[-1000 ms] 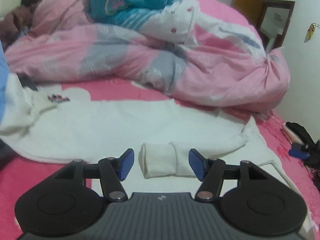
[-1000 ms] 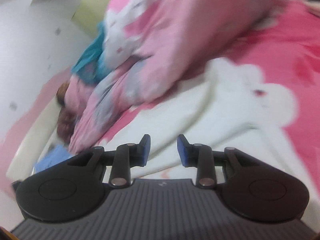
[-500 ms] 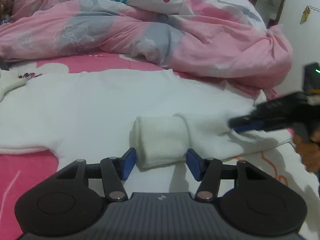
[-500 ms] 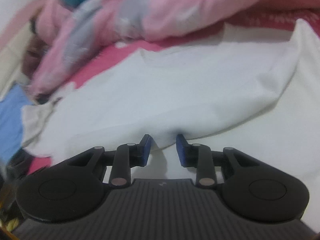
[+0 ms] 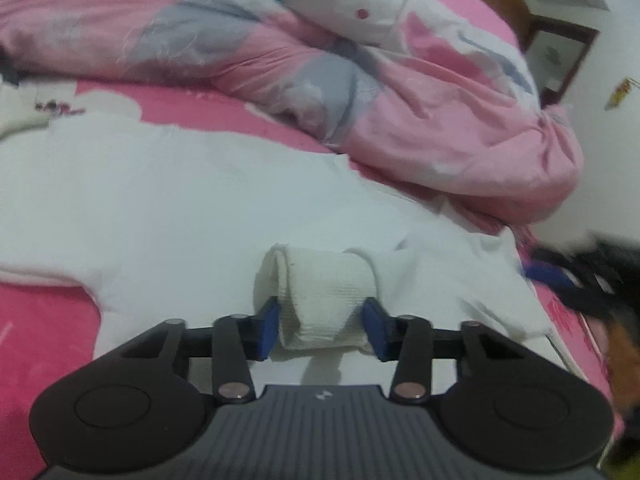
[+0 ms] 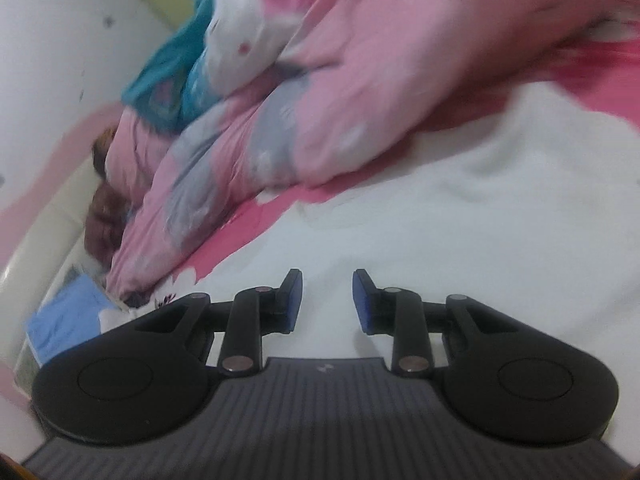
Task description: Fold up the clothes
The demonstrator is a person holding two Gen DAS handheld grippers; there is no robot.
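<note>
A white garment (image 5: 180,200) lies spread flat on the pink bed sheet (image 5: 40,320). Its ribbed sleeve cuff (image 5: 320,280) is rolled up at the near edge. My left gripper (image 5: 322,330) is closing on that cuff, and both blue pads press into its sides so the fabric bunches between them. In the right wrist view the same white garment (image 6: 440,220) fills the foreground. My right gripper (image 6: 326,300) hovers over it, open, with nothing between its pads. At the right edge of the left wrist view it appears as a dark blur.
A bunched pink and grey duvet (image 5: 400,100) runs along the far side of the bed, with a teal garment (image 6: 168,80) on top. A light blue cloth (image 6: 64,320) lies near the headboard. A wooden nightstand (image 5: 560,48) stands by the wall.
My left gripper came down onto the rolled cuff and its jaws narrowed around it. My right gripper swung across the white garment, with its gap unchanged.
</note>
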